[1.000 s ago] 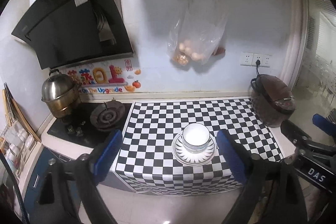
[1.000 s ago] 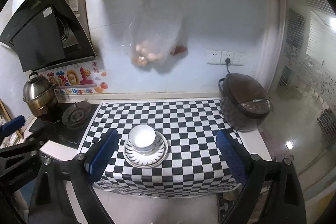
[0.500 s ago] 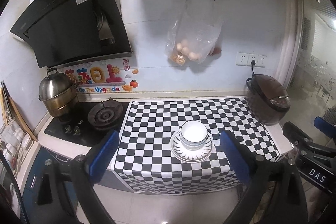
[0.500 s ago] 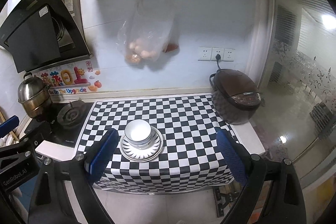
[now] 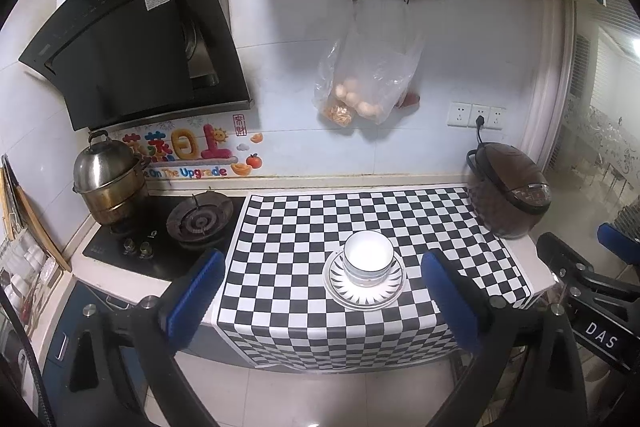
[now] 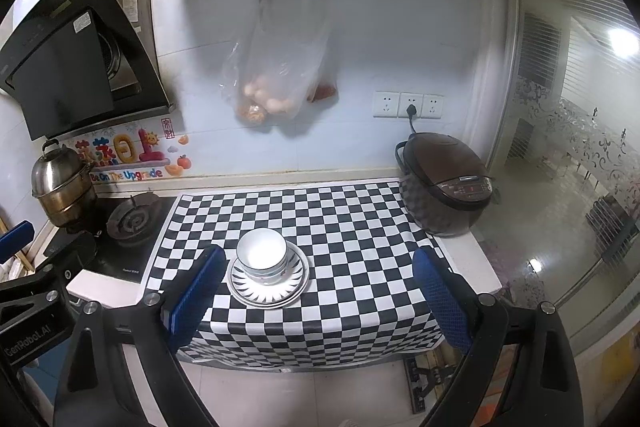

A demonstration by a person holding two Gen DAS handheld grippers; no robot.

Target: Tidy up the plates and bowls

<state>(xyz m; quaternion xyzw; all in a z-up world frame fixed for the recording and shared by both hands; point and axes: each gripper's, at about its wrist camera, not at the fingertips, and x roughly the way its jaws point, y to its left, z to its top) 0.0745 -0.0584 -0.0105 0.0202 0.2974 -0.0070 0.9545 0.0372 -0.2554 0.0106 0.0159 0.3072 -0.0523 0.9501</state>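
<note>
White bowls [image 5: 368, 255] sit stacked on a pile of black-and-white patterned plates [image 5: 340, 287] on the checkered countertop; the stack also shows in the right wrist view, bowls [image 6: 261, 254] on plates [image 6: 294, 285]. My left gripper [image 5: 322, 301] is open and empty, held back from the counter's front edge. My right gripper [image 6: 318, 297] is open and empty, also back from the counter, to the right of the left one.
A brown rice cooker [image 5: 508, 195] stands at the counter's right end. A gas hob [image 5: 200, 221] with a steel steamer pot [image 5: 106, 183] lies to the left under a black range hood [image 5: 136, 43]. A plastic bag of food [image 5: 368, 83] hangs on the wall.
Both grippers have drawn back and up from the counter, so the bowl and plate stack looks smaller and farther. Both stay open.
</note>
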